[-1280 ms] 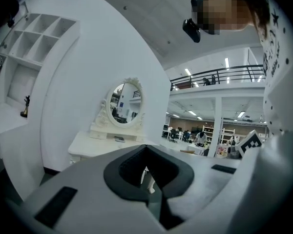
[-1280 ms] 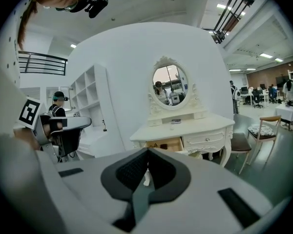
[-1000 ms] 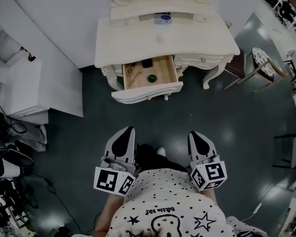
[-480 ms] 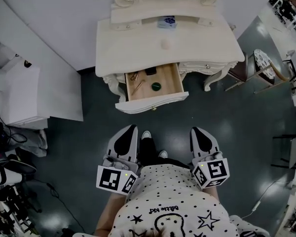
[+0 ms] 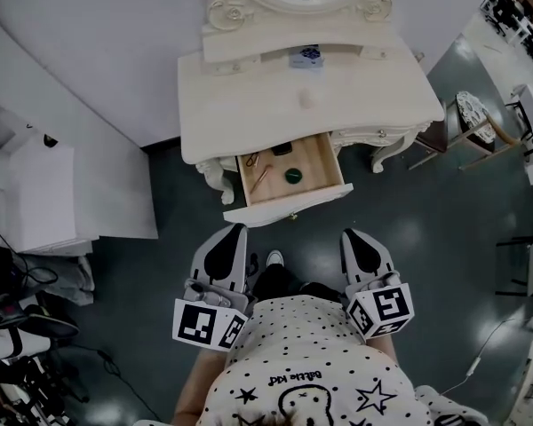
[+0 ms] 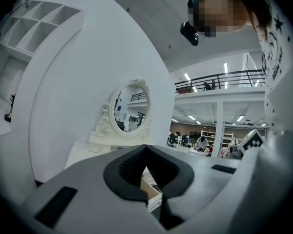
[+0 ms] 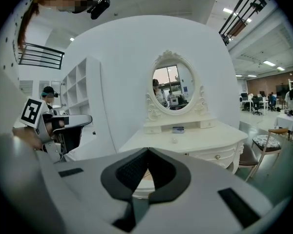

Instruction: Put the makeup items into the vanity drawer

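Note:
The cream vanity stands ahead of me against the white wall, its drawer pulled open. Inside the drawer lie a green round item, a black item and a thin stick-like item. A small round thing and a small box rest on the vanity top. My left gripper and right gripper are held side by side in front of my body, short of the drawer, both shut and empty. The right gripper view shows the shut right gripper facing the vanity and its oval mirror.
A chair stands to the vanity's right. A white shelf unit is at the left, with cables and equipment on the floor below it. Dark floor lies between me and the drawer.
The vanity and its open drawer have come closer to me in the head view. Both grippers keep their place in front of my body, still shut.

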The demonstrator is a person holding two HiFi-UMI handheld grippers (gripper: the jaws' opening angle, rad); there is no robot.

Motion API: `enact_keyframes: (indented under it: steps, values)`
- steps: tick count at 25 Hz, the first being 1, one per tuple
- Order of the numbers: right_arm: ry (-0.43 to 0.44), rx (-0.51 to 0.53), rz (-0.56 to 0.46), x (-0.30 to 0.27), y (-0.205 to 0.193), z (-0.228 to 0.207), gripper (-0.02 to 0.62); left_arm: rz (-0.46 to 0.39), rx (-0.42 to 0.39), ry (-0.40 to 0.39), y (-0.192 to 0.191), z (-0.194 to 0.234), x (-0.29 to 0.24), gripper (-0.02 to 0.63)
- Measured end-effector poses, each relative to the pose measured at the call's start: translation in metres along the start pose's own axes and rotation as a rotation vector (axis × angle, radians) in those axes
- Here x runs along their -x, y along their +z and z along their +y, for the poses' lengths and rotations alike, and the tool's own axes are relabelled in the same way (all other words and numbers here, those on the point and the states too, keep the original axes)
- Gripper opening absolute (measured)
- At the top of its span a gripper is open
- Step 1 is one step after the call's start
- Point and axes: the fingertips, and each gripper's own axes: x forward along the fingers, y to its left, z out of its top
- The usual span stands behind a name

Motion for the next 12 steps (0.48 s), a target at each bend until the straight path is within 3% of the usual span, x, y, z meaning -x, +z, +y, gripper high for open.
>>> enact_keyframes:
  steps: [12]
  values:
    - [-0.059,-0.017,-0.003,-0.018,-0.001,0.012,0.009,0.034,0.014,-0.044,-0.008,0.028,-0.001,0.002]
